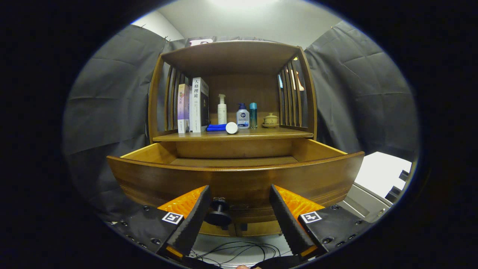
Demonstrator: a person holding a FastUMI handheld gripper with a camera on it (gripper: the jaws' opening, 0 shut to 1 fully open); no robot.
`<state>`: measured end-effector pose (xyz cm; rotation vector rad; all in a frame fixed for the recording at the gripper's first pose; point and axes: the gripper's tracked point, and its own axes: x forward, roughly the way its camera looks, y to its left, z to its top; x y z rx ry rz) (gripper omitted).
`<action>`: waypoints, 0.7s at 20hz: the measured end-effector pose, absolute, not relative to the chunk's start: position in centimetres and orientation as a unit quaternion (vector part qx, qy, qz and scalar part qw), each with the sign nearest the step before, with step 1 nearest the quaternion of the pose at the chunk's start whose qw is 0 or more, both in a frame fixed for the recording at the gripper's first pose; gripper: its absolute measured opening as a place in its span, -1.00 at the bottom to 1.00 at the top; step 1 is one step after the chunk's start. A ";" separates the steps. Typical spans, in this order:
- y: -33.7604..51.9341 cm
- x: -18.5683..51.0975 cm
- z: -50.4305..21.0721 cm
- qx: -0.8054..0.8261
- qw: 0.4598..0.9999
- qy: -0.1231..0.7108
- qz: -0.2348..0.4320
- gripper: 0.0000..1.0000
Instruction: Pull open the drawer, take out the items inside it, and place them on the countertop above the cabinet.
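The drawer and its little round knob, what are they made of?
The drawer looks like brown wood with a glossy varnish: grain and shine show. The knob seems dark metal or plastic; hard to tell. The tool is open around it.

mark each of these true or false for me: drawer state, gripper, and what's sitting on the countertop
1. The drawer is pulled open. True.
2. The gripper is shut on the drawer knob. False: its fingers are spread open, with the knob between them, close to the left finger.
3. A blue cloth lies on the countertop beside the books. True.
4. The white pump bottle lies on its side. False: it stands upright behind the cloth.
5. A small lidded pot sits at the right end of the countertop. True.
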<state>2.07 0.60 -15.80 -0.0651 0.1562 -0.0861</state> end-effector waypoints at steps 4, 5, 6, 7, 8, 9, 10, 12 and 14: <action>0.7 2.5 -16.7 -0.020 0.995 0.088 -0.041 0.96; 0.7 2.6 -16.6 -0.020 0.995 0.086 -0.041 0.96; 0.7 2.7 -16.5 -0.021 0.995 0.084 -0.041 0.96; 0.8 2.8 -16.6 -0.019 0.995 0.084 -0.039 0.96; 1.2 2.8 -16.5 -0.014 0.996 0.085 -0.036 0.96; 1.4 3.1 -16.3 -0.008 0.996 0.085 -0.033 0.96; 1.7 3.5 -16.2 -0.004 0.996 0.083 -0.030 0.96; 1.9 4.2 -15.9 -0.014 0.996 0.080 -0.032 0.95; 1.9 5.0 -15.7 -0.027 0.996 0.079 -0.038 0.95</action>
